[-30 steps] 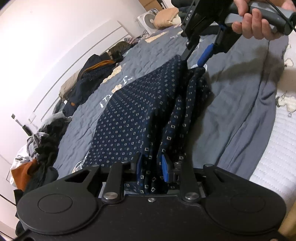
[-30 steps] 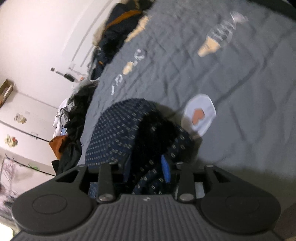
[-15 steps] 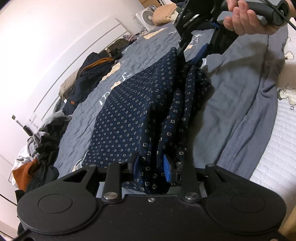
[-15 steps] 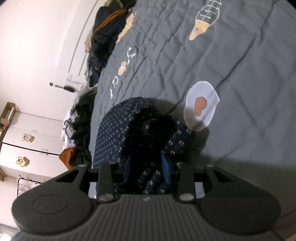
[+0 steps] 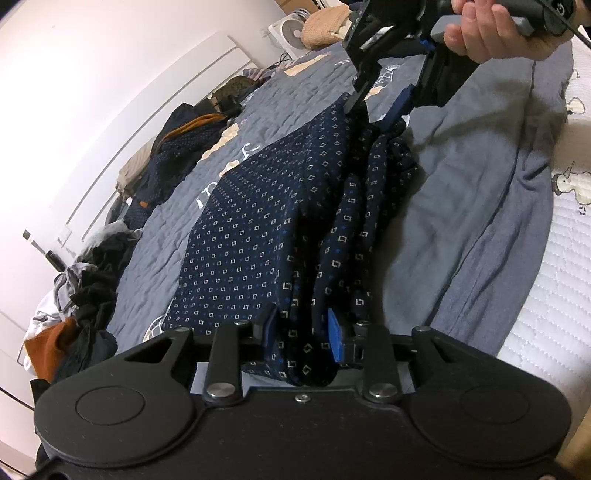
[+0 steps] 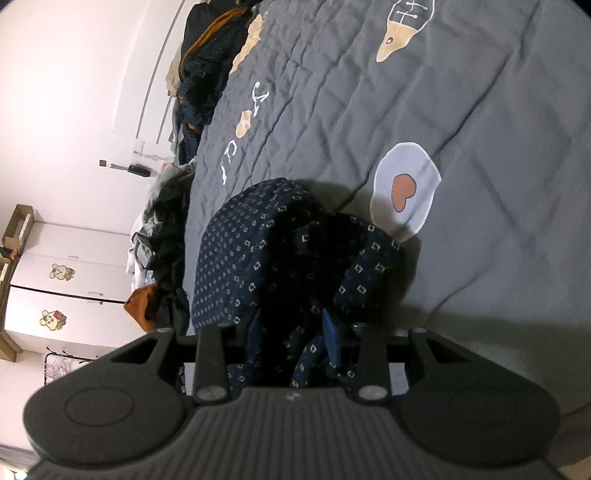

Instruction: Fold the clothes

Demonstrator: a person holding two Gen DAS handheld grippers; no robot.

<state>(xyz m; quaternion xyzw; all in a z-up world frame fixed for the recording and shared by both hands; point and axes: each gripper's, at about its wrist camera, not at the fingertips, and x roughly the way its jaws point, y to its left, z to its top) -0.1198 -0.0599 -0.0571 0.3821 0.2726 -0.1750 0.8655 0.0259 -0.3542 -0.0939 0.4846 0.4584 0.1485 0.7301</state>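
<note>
Navy dotted garment [image 5: 258, 240] is strung between both grippers over the grey bedspread [image 5: 461, 192]. Its long axis runs from 6 o'clock at the left gripper [image 5: 301, 326] up to about 1 o'clock, where the right gripper [image 5: 373, 105] pinches the far end, a hand [image 5: 491, 33] on that handle. The flat panel drapes toward 9 o'clock onto the bed; bunched folds hang on the 3 o'clock side.

Left gripper: blue pads either side of a thick wad of cloth, fabric between them. The left figure is up only slightly, so it's treated as a loose clamp on the fabric. Right gripper [image 6: 291, 332]: closed on a bunch of the same garment, which spills forward toward 12 o'clock in its own view, just short of the heart patch [image 6: 404, 190].

Judgement: both ends are held and neither hand is nearer. The coming move depends on keeping that 6-to-1 line taut and then laying it down flat. Pile of clothes [image 5: 184, 144] sits well apart at 10 o'clock.
</note>
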